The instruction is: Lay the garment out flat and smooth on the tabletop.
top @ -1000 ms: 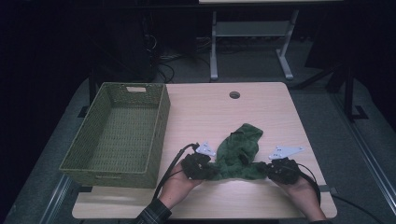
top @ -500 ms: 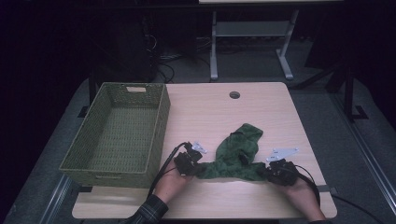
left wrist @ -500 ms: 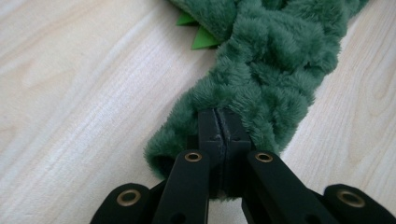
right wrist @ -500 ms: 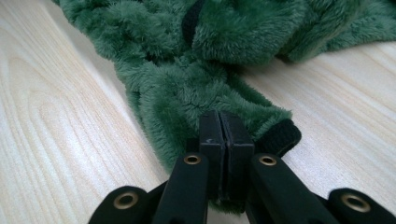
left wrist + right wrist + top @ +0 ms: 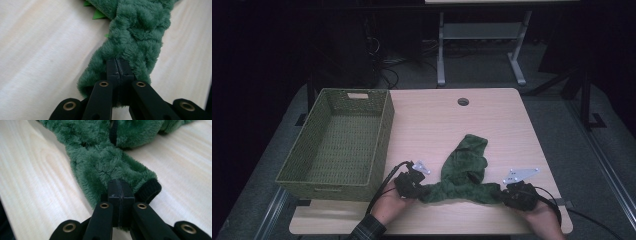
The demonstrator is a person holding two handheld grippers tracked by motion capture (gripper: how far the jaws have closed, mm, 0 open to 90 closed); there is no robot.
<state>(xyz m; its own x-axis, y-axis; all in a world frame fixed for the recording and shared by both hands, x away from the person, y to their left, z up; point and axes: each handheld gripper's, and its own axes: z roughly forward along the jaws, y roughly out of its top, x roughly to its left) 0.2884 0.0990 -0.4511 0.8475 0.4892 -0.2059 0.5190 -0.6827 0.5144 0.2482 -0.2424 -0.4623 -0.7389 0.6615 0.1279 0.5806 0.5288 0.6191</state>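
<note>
Woven green wicker forms the basket (image 5: 337, 145) at the left of the table (image 5: 432, 125), standing with nothing in it and its near right corner close to the left gripper (image 5: 412, 181). That gripper's jaws are pressed together on one end of the green fleece garment (image 5: 464, 172), pinching a fold of pile where the cloth narrows to a tube; the left gripper view shows the pads (image 5: 117, 71) meeting with fleece bunched on both sides. From there the garment runs along the near edge of the table, with a second lobe reaching away toward the middle of the table, all of it lying on the wood. At the right, the right gripper (image 5: 514, 196) is likewise clamped on the opposite end, next to a dark ribbed cuff (image 5: 150, 190) that shows in the right gripper view.

The garment looks light, thick and very soft, so it should sag and fold wherever it is unsupported rather than hold a shape. Plush pile compresses, so a pinch on loose fluff could slip; the firmer hold is probably at the cuffs or on a doubled fold, as now, with the two ends kept apart so the cloth hangs spread. It is not fragile.

A small bright green tag (image 5: 98, 15) sticks out near the top of the left gripper view, but no writing can be read on it, and no brand shows elsewhere
</note>
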